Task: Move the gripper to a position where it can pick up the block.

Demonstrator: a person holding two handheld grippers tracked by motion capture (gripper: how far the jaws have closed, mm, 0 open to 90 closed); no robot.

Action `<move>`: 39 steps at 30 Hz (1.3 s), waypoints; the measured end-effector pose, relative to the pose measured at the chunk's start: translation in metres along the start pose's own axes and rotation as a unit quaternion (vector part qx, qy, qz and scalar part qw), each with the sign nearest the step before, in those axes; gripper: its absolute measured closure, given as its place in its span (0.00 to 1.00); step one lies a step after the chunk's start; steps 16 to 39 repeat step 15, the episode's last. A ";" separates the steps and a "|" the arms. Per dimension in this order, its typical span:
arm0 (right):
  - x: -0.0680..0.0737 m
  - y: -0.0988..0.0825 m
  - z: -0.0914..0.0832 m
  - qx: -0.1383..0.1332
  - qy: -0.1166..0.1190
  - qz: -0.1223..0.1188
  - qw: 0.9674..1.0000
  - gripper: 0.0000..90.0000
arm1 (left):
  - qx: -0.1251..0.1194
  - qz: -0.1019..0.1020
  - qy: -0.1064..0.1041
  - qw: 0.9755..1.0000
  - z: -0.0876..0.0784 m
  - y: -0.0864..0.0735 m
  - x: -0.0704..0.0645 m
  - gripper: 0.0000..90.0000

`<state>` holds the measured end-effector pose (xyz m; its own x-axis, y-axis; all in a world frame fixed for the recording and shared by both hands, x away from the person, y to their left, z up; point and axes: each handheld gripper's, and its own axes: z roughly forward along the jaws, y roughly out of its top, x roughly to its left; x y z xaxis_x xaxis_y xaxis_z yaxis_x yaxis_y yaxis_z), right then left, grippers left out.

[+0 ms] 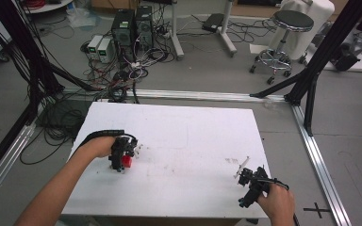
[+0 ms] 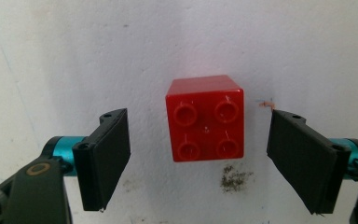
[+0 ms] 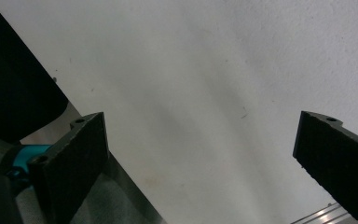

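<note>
A red four-stud brick lies studs-up on the white table. My left gripper is open around it, one black pad on each side with a gap to the brick on both. In the high view this left gripper points down at the table's left part, and the red brick peeks out beneath it. Near the front right corner, my right gripper hovers over bare table. Its jaws stand wide apart in the right gripper view, with nothing between them.
A dark smudge marks the table just below the brick. The table's edge runs close under the right gripper. Beyond the table stand computer towers, tangled cables, a stool and black frame posts.
</note>
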<state>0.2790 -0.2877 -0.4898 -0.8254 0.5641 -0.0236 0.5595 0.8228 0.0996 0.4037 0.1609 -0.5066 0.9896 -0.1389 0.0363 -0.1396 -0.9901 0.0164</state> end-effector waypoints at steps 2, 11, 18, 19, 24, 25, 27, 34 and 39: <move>0.000 0.000 0.000 0.000 0.001 -0.001 1.000 0.03 | 0.003 -0.002 -0.003 1.000 0.002 0.001 0.001 0.24; 0.000 -0.001 0.000 -0.001 0.003 0.002 1.000 0.03 | 0.001 -0.020 -0.006 1.000 0.005 0.002 0.003 0.24; 0.000 0.000 -0.001 -0.001 0.003 -0.001 1.000 0.03 | 0.000 -0.021 -0.005 1.000 0.001 0.000 0.002 0.24; 0.000 0.000 -0.001 -0.001 0.003 -0.001 1.000 0.03 | 0.000 -0.021 -0.005 1.000 0.001 0.000 0.002 0.24; 0.000 0.000 -0.001 -0.001 0.003 -0.001 1.000 0.03 | 0.000 -0.021 -0.005 1.000 0.001 0.000 0.002 0.24; 0.000 0.000 -0.001 -0.001 0.003 -0.001 1.000 0.03 | 0.000 -0.021 -0.005 1.000 0.001 0.000 0.002 0.24; 0.000 0.000 -0.001 -0.001 0.003 -0.001 1.000 0.03 | 0.000 -0.021 -0.005 1.000 0.001 0.000 0.002 0.24; 0.000 0.000 -0.001 -0.001 0.003 -0.001 1.000 0.03 | 0.000 -0.021 -0.005 1.000 0.001 0.000 0.002 0.24; 0.000 0.000 -0.001 -0.001 0.003 -0.001 1.000 0.03 | 0.000 -0.021 -0.005 1.000 0.001 0.000 0.002 0.24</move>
